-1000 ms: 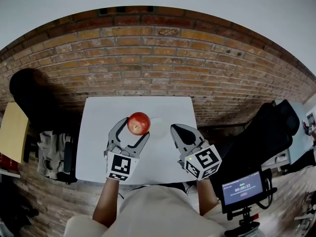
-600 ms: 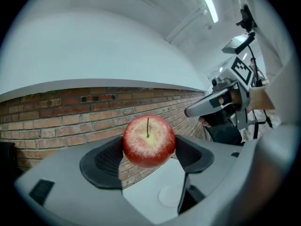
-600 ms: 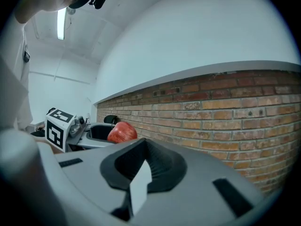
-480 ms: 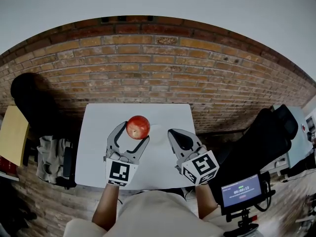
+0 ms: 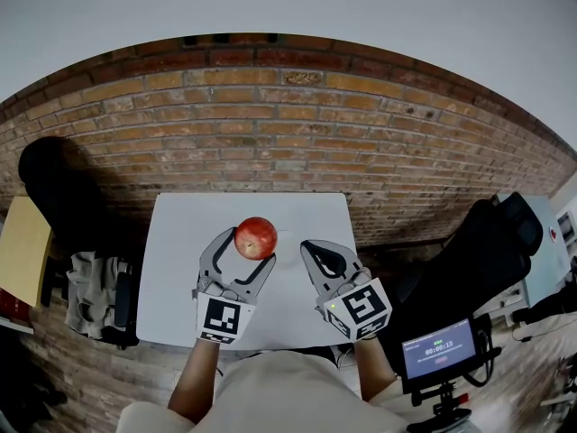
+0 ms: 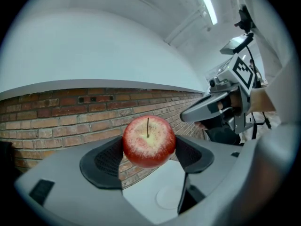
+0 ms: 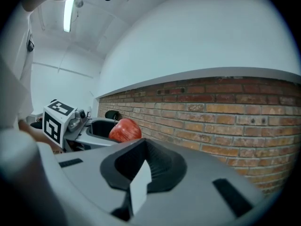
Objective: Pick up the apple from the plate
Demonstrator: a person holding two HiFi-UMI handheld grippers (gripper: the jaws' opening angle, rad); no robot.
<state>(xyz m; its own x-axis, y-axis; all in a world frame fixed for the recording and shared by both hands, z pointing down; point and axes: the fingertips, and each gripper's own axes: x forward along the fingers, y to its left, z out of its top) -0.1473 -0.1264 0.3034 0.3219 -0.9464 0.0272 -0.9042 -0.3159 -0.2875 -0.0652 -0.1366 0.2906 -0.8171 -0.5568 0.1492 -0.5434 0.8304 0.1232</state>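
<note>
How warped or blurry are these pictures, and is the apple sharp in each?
Head view: strong fisheye, brick wall bows into an arc, apple sharp. Left gripper view: apple crisp, corners black. Right gripper view: apple small but clear, ceiling lamp bright.

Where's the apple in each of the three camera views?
Head view: apple at centre, in the left gripper, over the white table.
Left gripper view: apple at centre, clamped between the jaws.
Right gripper view: apple left of centre, farther off.
Shared landmark: brick wall behind it.
</note>
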